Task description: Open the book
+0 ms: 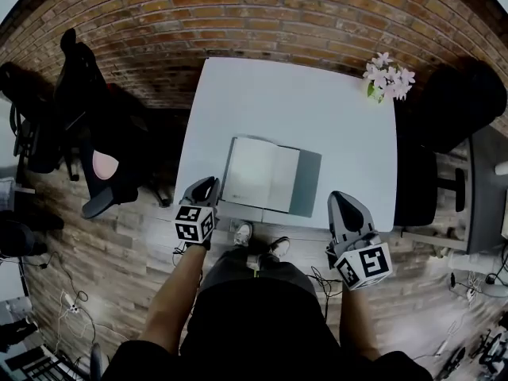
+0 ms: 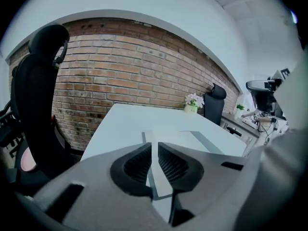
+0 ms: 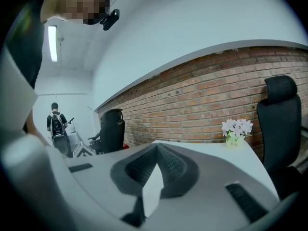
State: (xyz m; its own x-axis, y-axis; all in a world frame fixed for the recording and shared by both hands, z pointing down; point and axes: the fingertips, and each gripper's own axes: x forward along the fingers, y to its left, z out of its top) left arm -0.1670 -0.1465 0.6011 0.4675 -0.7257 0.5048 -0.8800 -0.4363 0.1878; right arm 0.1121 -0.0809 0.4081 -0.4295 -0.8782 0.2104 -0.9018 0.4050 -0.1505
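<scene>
The book (image 1: 270, 175) lies open on the white table (image 1: 302, 101) near its front edge, with pale pages to the left and a grey-green cover leaf (image 1: 308, 183) to the right. My left gripper (image 1: 208, 186) hovers just off the book's left front corner. In the left gripper view the left gripper (image 2: 155, 143) has its pads a narrow slit apart with nothing between them, and the book (image 2: 179, 137) lies beyond. My right gripper (image 1: 341, 198) hangs at the table's front edge, right of the book. Its tips (image 3: 156, 147) meet, holding nothing.
A small pot of pink flowers (image 1: 389, 76) stands at the table's far right corner. Black office chairs stand left (image 1: 79, 94) and right (image 1: 460, 101) of the table, with a brick wall (image 1: 238, 14) behind. The person's feet (image 1: 258, 240) are by the front edge. A person (image 3: 56, 124) stands far off.
</scene>
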